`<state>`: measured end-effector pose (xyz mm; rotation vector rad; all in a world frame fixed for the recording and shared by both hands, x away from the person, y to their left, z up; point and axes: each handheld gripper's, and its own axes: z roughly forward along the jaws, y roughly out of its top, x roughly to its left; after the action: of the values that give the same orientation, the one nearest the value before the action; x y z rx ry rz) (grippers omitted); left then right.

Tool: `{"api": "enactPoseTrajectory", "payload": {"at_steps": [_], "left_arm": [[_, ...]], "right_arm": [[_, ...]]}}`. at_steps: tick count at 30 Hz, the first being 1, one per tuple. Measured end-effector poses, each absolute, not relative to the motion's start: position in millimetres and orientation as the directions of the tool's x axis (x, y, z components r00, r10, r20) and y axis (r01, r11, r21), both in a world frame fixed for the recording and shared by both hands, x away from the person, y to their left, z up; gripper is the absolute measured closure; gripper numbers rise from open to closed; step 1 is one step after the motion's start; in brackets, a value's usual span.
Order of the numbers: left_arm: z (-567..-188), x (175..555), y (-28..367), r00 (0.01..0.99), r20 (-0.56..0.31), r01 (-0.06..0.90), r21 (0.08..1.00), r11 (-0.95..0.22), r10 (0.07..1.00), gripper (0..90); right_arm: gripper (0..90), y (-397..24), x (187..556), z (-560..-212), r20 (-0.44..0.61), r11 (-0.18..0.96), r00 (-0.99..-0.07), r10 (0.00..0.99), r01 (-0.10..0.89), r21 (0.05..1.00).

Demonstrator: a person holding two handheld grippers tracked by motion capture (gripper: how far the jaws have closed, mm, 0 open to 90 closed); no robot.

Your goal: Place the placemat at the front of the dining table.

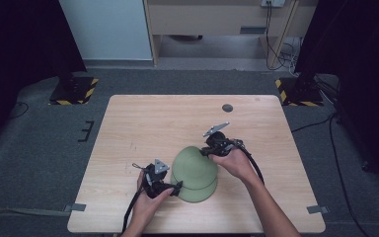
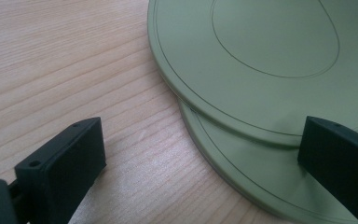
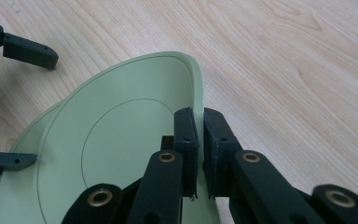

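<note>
Two pale green plates lie stacked and offset on the wooden table (image 1: 148, 123). The upper plate (image 1: 193, 165) (image 2: 261, 46) (image 3: 121, 140) is tilted, and my right gripper (image 1: 208, 150) (image 3: 199, 135) is shut on its far right rim. Part of the lower plate (image 1: 200, 193) (image 2: 242, 172) sticks out from beneath it. My left gripper (image 1: 177, 187) (image 2: 200, 154) is open at the plates' left edge, one jaw over bare table and the other over the lower plate's rim. Both of its fingers (image 3: 30, 51) appear in the right gripper view, spread on either side of the plates.
A small dark round disc (image 1: 227, 107) sits near the table's far edge. Beyond the table, two black stand bases with yellow-black tape (image 1: 74, 91) (image 1: 301, 91) stand on the grey floor. Cables (image 1: 276, 49) trail at the back right.
</note>
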<state>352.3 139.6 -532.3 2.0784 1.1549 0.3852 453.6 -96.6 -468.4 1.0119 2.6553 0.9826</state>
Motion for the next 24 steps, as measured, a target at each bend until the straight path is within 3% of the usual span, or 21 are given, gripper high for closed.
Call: {"api": "enactPoseTrajectory", "payload": {"at_steps": [24], "left_arm": [[-530, 350, 143, 0.56, -0.066, 0.599, 0.72, -0.349, 0.826, 2.9]], "right_arm": [[86.0, -103, 454, -445, 0.097, 0.531, -0.767, 0.635, 0.524, 0.665]]}}
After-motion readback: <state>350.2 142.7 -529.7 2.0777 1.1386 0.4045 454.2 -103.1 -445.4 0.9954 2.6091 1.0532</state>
